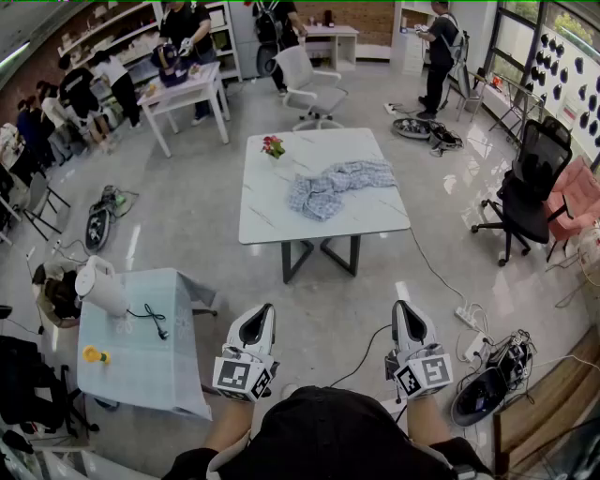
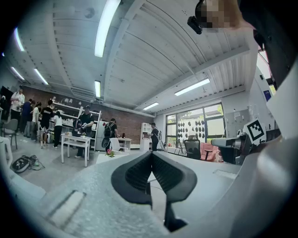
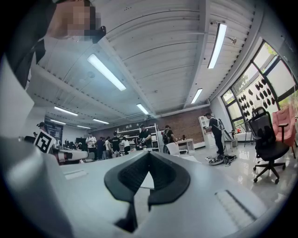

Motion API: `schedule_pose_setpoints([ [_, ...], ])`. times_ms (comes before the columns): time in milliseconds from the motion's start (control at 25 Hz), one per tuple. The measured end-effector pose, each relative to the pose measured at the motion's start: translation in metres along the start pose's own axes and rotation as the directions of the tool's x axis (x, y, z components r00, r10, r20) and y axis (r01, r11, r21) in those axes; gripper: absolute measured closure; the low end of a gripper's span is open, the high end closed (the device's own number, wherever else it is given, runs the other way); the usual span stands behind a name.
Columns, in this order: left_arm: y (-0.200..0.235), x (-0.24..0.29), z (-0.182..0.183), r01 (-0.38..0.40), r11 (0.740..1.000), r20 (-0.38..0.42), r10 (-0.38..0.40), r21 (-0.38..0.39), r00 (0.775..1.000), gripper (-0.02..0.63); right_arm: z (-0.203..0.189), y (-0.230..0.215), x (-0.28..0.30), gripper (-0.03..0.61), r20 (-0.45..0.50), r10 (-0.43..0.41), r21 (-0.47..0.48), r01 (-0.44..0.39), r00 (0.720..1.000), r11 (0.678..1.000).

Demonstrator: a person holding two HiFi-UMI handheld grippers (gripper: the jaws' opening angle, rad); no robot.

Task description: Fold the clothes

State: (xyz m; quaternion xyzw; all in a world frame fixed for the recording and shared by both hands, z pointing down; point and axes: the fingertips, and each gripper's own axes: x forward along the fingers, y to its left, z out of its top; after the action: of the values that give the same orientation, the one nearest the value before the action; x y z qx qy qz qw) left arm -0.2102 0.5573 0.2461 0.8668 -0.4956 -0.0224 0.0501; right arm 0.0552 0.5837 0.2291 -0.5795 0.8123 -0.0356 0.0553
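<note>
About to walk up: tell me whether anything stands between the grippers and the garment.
Nothing visible does. Bare floor separates the left gripper and right gripper from the table; the garment lies uncovered, the flowers off to its left.

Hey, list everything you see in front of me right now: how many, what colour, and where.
Big table: one, white, middle of the floor.
Garment: one, blue-and-white check, crumpled on the big table.
Flowers: one bunch, red and green, big table's far corner.
Small table: one, pale blue, near left.
Jug-like appliance: one, white, on the small table.
Yellow item: one, small table's left edge.
Office chairs: three; white chair beyond the big table, black chair and pink chair at right.
People: several, dark clothes, far end.
Left claw: one, white, shut and empty, bottom left.
Right claw: one, white, shut and empty, bottom right.
</note>
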Motion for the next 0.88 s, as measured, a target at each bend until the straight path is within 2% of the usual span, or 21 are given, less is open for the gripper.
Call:
schedule_pose_setpoints([
  [400, -0.005, 0.005, 0.000, -0.009, 1.000, 0.009, 0.009, -0.011, 1.000, 0.609, -0.006, -0.016, -0.007, 0.575, 0.006, -0.018, 0.023, 0.018, 1.000, 1.000],
  [880, -0.017, 0.003, 0.003, -0.036, 0.999, 0.021, 0.036, 0.006, 0.999, 0.607, 0.004, -0.015, -0.009, 0.574, 0.047, 0.041, 0.039, -0.043, 0.998, 0.998],
])
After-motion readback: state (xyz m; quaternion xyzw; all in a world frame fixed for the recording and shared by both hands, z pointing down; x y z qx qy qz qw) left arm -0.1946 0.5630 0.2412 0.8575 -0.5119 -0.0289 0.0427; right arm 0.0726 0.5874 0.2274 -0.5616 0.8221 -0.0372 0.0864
